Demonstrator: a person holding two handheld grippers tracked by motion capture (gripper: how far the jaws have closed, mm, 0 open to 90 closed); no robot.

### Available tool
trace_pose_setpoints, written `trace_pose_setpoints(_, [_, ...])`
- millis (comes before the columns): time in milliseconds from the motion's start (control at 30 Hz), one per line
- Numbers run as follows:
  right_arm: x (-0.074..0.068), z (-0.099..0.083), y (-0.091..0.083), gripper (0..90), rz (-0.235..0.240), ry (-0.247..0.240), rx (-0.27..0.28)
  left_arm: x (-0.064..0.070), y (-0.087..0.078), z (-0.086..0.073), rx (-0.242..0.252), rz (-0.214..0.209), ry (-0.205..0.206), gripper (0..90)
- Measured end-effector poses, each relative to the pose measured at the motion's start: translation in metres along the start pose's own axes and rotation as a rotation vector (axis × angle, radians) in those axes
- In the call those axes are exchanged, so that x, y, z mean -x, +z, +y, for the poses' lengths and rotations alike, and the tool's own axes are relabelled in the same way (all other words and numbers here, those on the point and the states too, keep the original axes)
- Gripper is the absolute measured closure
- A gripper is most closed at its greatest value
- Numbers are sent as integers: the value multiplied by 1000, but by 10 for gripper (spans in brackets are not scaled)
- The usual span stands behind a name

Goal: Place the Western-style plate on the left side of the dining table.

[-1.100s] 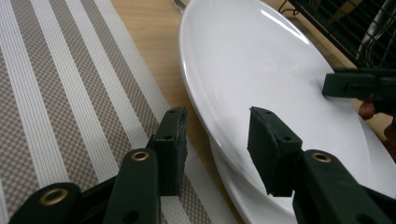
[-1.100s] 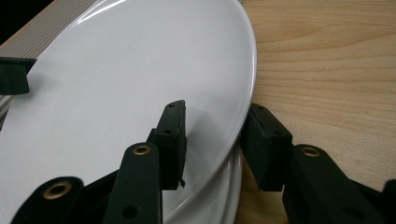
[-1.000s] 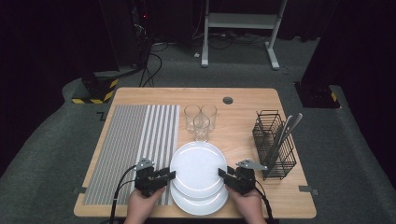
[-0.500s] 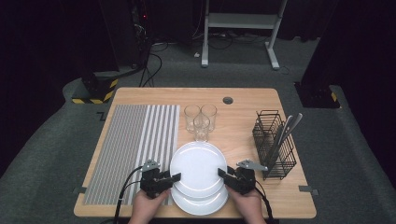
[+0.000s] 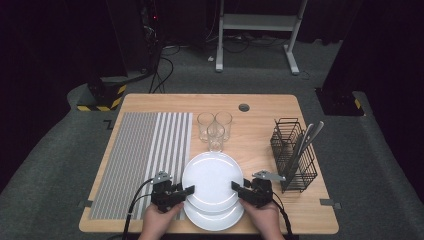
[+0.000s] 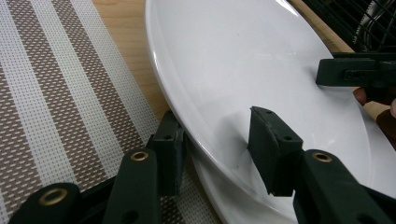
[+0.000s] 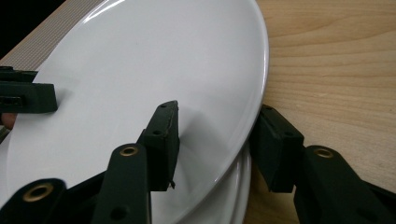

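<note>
Two white plates are stacked at the table's front middle. The top plate (image 5: 212,180) sits a little higher and farther back than the lower plate (image 5: 215,219). My left gripper (image 5: 189,190) is shut on the top plate's left rim, one jaw on top and one beneath it. In the left gripper view the left gripper (image 6: 215,119) straddles the top plate (image 6: 243,70). My right gripper (image 5: 235,186) is shut on the opposite rim. The right gripper view shows the right gripper (image 7: 218,109) across the top plate (image 7: 154,60), above the lower plate (image 7: 229,200).
A grey and white striped placemat (image 5: 142,160) lies left of the plates. Three clear glasses (image 5: 215,127) stand just behind them. A black wire basket (image 5: 295,155) holding cutlery (image 5: 305,137) stands at the right. Bare wooden table (image 5: 260,110) shows at the back.
My left gripper has slid slightly right, in onto the top plate's rim. The plate and the right gripper have hardly moved.
</note>
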State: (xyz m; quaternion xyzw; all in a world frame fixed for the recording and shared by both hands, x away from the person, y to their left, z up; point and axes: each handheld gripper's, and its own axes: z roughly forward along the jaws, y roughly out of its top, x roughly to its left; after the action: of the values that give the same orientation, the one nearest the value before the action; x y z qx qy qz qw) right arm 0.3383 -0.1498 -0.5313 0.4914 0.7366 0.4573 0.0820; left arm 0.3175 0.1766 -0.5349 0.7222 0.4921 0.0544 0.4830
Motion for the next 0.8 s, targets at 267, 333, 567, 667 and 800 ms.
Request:
trace_pose_setpoints(267, [-2,-2,-2,577,-22,-11,28,5,-2,1,14,29,33,570])
trace_pose_setpoints(333, [-3,-2,-3,586,-30,-17,44,7,-2,1,22,39,44,572])
trace_pose_setpoints(567, [-2,-4,-7,619,-22,-23,82,11,-6,1,53,52,66,594])
trace_pose_setpoints(667, [-3,-4,-7,616,-17,-23,91,13,-8,2,80,34,73,619])
trace_pose_setpoints(800, [-2,-4,-8,617,-15,-20,103,18,-9,2,99,39,101,618])
